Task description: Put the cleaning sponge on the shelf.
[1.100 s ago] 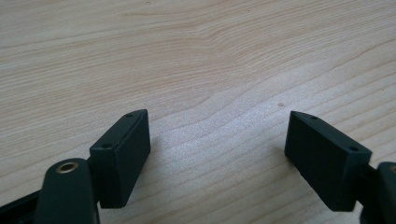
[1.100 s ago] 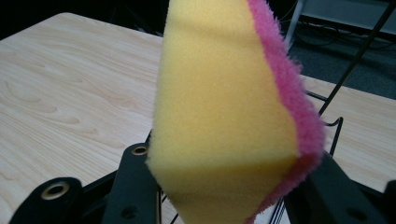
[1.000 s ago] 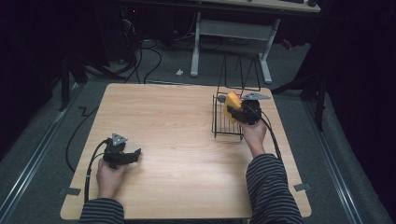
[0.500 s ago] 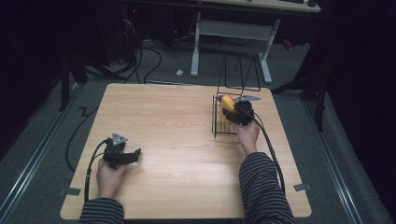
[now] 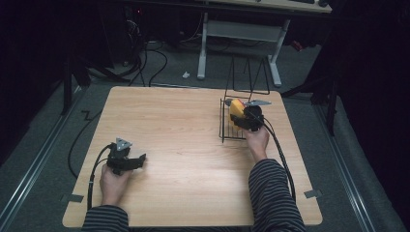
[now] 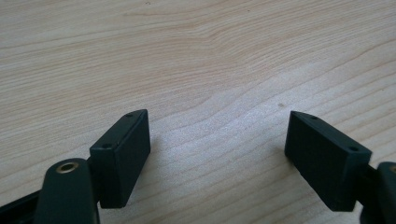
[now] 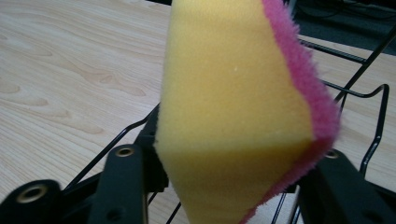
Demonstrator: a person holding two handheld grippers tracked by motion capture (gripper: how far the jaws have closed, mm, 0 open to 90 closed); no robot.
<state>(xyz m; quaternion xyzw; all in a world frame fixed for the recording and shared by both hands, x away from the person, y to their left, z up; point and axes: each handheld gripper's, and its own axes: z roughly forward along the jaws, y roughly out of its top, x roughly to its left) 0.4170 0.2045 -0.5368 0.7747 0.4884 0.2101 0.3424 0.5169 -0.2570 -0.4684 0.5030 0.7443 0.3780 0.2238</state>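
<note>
A person sits at a pale wooden table, striped sleeves coming in from six o'clock. Over toward two o'clock on the tabletop stands a black wire rack, and the right gripper is held right at it, clenched on a yellow sponge with a pink scrubbing face. In the right gripper view the sponge stands on end between the two black jaws, squeezed in where they press it, with the rack's wires passing behind and beneath it. I cannot tell whether the sponge touches the rack.

Down at about eight o'clock the left hand rests on the wood with the left gripper lying low, pointing toward three o'clock. In the left gripper view its jaws stand wide apart, released, with bare wood grain between them.
</note>
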